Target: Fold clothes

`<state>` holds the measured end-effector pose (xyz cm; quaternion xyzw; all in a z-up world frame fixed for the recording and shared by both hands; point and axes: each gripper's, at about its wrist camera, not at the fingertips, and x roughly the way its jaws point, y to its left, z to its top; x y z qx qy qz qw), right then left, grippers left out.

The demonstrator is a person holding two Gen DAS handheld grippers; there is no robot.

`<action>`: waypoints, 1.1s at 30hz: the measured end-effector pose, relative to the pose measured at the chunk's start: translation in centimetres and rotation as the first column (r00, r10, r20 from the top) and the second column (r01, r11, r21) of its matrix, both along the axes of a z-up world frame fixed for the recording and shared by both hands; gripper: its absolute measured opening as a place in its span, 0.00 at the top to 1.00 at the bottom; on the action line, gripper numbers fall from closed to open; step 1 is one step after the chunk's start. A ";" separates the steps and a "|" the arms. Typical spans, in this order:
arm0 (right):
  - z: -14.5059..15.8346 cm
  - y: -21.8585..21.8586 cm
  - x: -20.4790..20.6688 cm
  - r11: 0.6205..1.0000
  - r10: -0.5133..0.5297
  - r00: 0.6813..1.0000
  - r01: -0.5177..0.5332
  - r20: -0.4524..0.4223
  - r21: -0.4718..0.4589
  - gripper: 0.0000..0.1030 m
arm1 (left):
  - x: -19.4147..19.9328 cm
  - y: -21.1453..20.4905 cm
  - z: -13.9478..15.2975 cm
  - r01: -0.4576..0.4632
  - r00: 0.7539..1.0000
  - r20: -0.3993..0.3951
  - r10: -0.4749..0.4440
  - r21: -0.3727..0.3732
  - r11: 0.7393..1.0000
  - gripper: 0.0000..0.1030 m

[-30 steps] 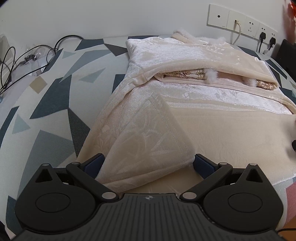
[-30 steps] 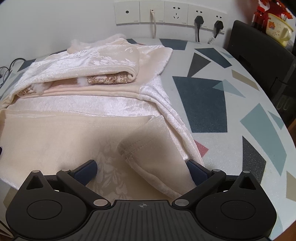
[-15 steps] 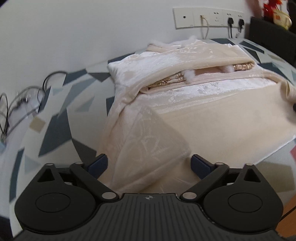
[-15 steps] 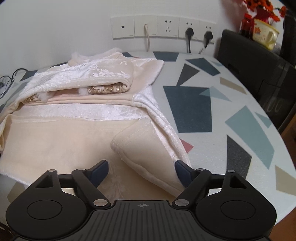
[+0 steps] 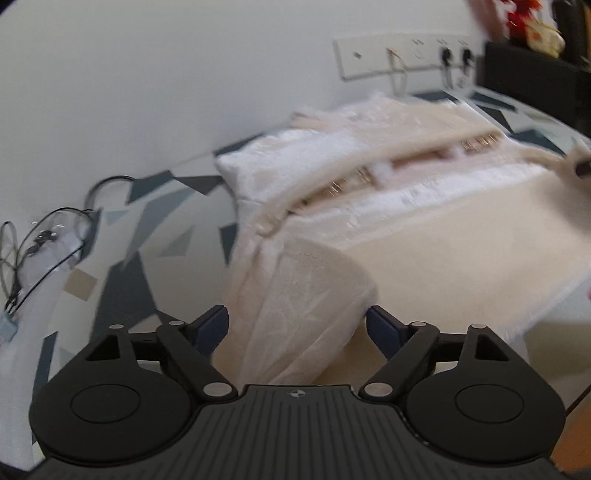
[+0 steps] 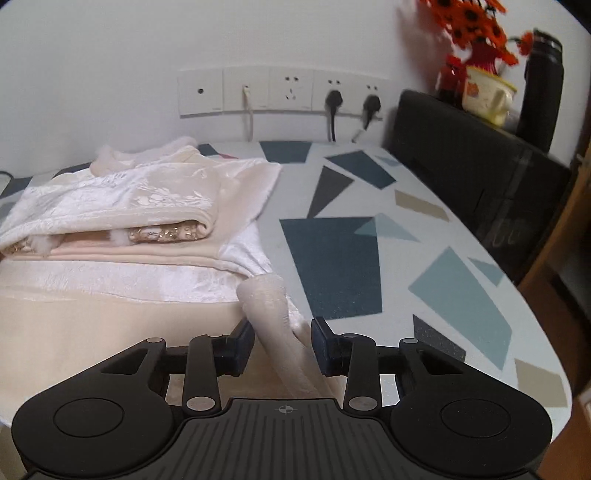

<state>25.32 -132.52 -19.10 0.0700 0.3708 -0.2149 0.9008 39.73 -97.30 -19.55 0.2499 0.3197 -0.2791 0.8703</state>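
— Where did your left camera sit?

— Just behind my left tool (image 5: 297, 325), low over the near left corner of the cream garment (image 5: 424, 236), facing forward and rightward across the worktop (image 5: 122, 280) toward the wall sockets (image 5: 406, 55). That view was blurred.

— And the right one?

— Behind my right tool (image 6: 282, 341), low and close at the garment's near right edge, looking straight ahead at the wall and the sockets, with the worktop's patterned surface stretching away on the right.

— What did both views share?

— The garment's folded upper part with its gold trim (image 6: 162, 232), the sockets, and the orange flowers (image 6: 476, 22) at the far right.
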 end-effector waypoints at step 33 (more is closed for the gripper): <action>9.7 -5.9 -7.4 0.942 -0.204 0.896 0.072 0.393 0.327 0.93 | -1.9 8.6 12.3 -0.389 0.901 -0.049 0.431 -0.532 0.752 0.95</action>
